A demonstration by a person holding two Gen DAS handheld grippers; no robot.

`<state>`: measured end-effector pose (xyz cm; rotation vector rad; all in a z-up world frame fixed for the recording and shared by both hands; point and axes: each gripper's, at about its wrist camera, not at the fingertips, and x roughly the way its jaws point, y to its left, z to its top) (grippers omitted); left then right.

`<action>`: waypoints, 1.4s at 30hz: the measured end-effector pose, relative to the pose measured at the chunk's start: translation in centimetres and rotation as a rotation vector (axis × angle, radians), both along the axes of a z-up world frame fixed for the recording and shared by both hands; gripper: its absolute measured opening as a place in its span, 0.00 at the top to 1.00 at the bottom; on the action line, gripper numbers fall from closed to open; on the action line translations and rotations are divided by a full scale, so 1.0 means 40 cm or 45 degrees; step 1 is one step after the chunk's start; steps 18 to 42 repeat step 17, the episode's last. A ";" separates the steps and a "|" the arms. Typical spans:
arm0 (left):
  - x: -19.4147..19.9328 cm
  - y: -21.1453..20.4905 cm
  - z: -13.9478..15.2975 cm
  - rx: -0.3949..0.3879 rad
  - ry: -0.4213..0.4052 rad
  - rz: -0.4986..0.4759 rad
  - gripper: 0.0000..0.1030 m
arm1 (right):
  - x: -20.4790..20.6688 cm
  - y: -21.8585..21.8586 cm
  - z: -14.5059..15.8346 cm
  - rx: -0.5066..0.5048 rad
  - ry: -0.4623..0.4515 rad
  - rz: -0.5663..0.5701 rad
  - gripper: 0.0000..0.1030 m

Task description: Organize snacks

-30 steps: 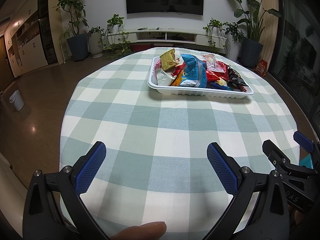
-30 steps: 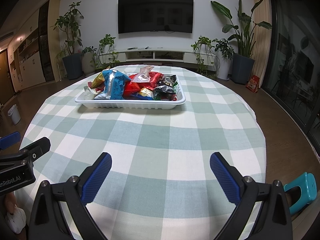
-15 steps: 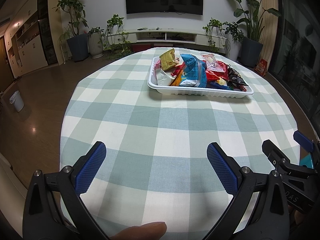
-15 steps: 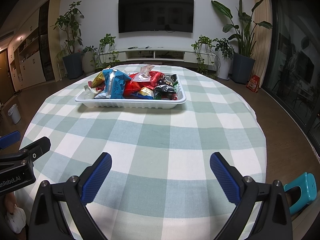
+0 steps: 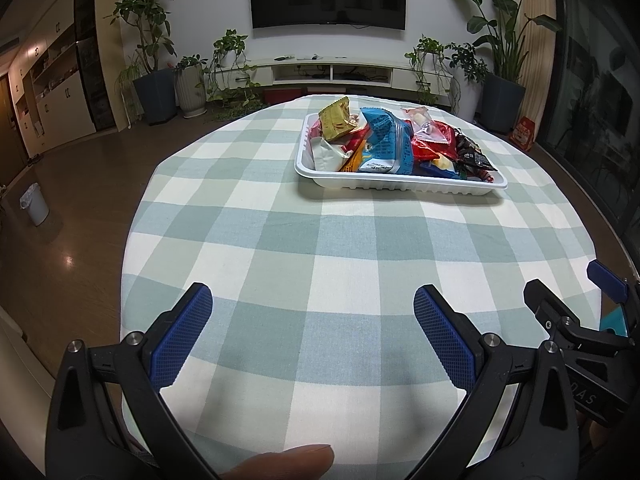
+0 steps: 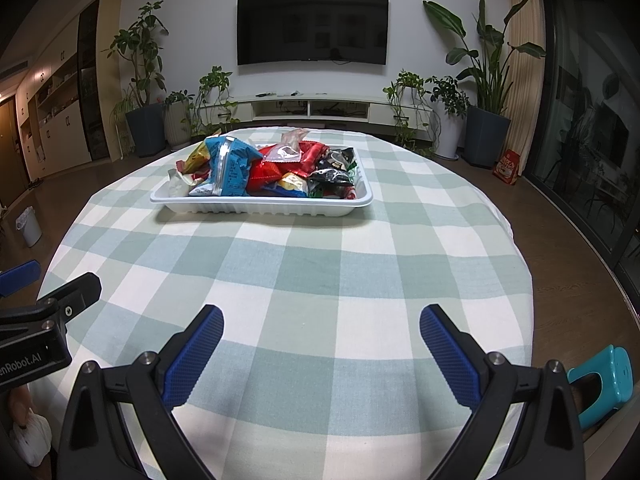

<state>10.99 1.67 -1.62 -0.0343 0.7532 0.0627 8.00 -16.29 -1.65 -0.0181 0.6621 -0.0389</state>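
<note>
From the left wrist we see the left gripper (image 5: 312,308) with its fingers spread wide and empty over the near bench (image 5: 320,248); the white tray (image 5: 400,182) heaped with snack packets (image 5: 384,140) sits far and slightly right.

From the right wrist, the right gripper (image 6: 320,328) likewise gapes wide, holding nothing, with the tray (image 6: 260,203) far and left of centre.

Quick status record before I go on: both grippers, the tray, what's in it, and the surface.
left gripper: open, empty, low over the near edge of the cloth
right gripper: open, empty, level with the left one
tray: white, on the far part of the table, apart from both grippers
snacks: heaped in the tray; blue packet on top, towards the left
tablecloth: green and white check
</note>
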 end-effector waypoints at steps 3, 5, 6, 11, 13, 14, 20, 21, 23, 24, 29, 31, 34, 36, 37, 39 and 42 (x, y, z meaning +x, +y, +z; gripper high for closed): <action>0.000 0.000 0.000 0.000 0.000 0.000 0.01 | 0.001 0.000 0.000 0.000 0.002 0.001 0.02; 0.000 0.000 0.000 0.003 -0.001 0.004 0.01 | 0.000 0.000 0.000 -0.002 0.004 0.001 0.02; 0.000 0.002 0.001 0.004 -0.002 0.004 0.01 | 0.001 0.000 0.001 -0.001 0.004 0.001 0.02; -0.014 0.009 0.007 0.040 -0.051 0.029 0.01 | -0.003 0.000 -0.002 -0.001 0.007 0.000 0.02; -0.017 0.012 0.009 0.041 -0.056 0.014 0.01 | -0.002 0.000 -0.002 0.000 0.008 0.000 0.02; -0.017 0.011 0.010 0.052 -0.061 0.013 0.01 | -0.004 0.000 -0.002 0.000 0.009 0.000 0.02; -0.019 0.008 0.011 0.065 -0.074 0.008 0.01 | -0.005 0.000 -0.003 -0.003 0.011 0.002 0.02; -0.019 0.008 0.011 0.065 -0.074 0.008 0.01 | -0.005 0.000 -0.003 -0.003 0.011 0.002 0.02; -0.019 0.008 0.011 0.065 -0.074 0.008 0.01 | -0.005 0.000 -0.003 -0.003 0.011 0.002 0.02; -0.019 0.008 0.011 0.065 -0.074 0.008 0.01 | -0.005 0.000 -0.003 -0.003 0.011 0.002 0.02; -0.019 0.008 0.011 0.065 -0.074 0.008 0.01 | -0.005 0.000 -0.003 -0.003 0.011 0.002 0.02; -0.019 0.008 0.011 0.065 -0.074 0.008 0.01 | -0.005 0.000 -0.003 -0.003 0.011 0.002 0.02; -0.019 0.008 0.011 0.065 -0.074 0.008 0.01 | -0.005 0.000 -0.003 -0.003 0.011 0.002 0.02; -0.019 0.008 0.011 0.065 -0.074 0.008 0.01 | -0.005 0.000 -0.003 -0.003 0.011 0.002 0.02; -0.019 0.008 0.011 0.065 -0.074 0.008 0.01 | -0.005 0.000 -0.003 -0.003 0.011 0.002 0.02; -0.019 0.008 0.011 0.065 -0.074 0.008 0.01 | -0.005 0.000 -0.003 -0.003 0.011 0.002 0.02; -0.019 0.008 0.011 0.065 -0.074 0.008 0.01 | -0.005 0.000 -0.003 -0.003 0.011 0.002 0.02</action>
